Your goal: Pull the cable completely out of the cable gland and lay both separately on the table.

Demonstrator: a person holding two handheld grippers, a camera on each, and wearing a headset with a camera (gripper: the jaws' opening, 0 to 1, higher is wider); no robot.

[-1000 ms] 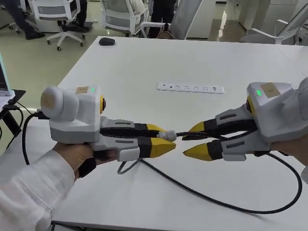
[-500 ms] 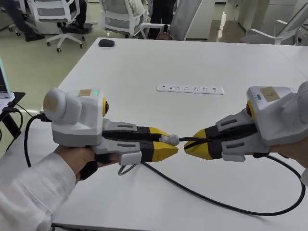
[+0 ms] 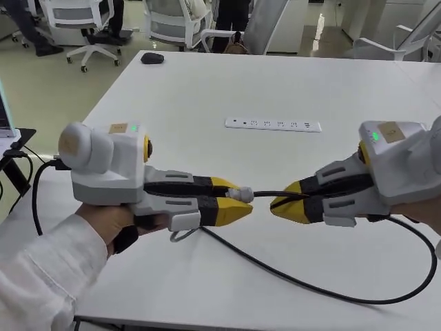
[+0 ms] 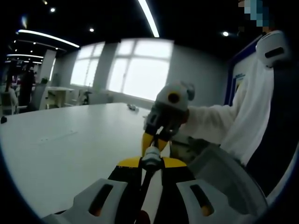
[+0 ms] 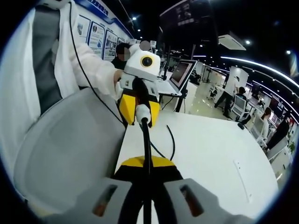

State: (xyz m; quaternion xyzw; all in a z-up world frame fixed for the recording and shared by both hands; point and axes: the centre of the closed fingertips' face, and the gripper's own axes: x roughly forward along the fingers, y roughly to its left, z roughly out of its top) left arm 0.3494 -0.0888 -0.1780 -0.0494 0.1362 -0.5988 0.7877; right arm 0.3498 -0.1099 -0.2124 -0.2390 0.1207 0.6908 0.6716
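Open tabletop ahead, power strip beyond, cable slack underneath.

Head view bright, sharp, soft shadows; gripper views dim (fisheye-warped edges), window glare.

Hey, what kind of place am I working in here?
Probably an open-plan office or lab: rolling office chairs behind the big white table, a power strip on it, and a laptop nearby.

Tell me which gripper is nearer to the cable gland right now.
Left. The left gripper is shut on the cable gland, which pokes out between its tips. The right gripper is apart from the gland, shut on the black cable just beyond it.
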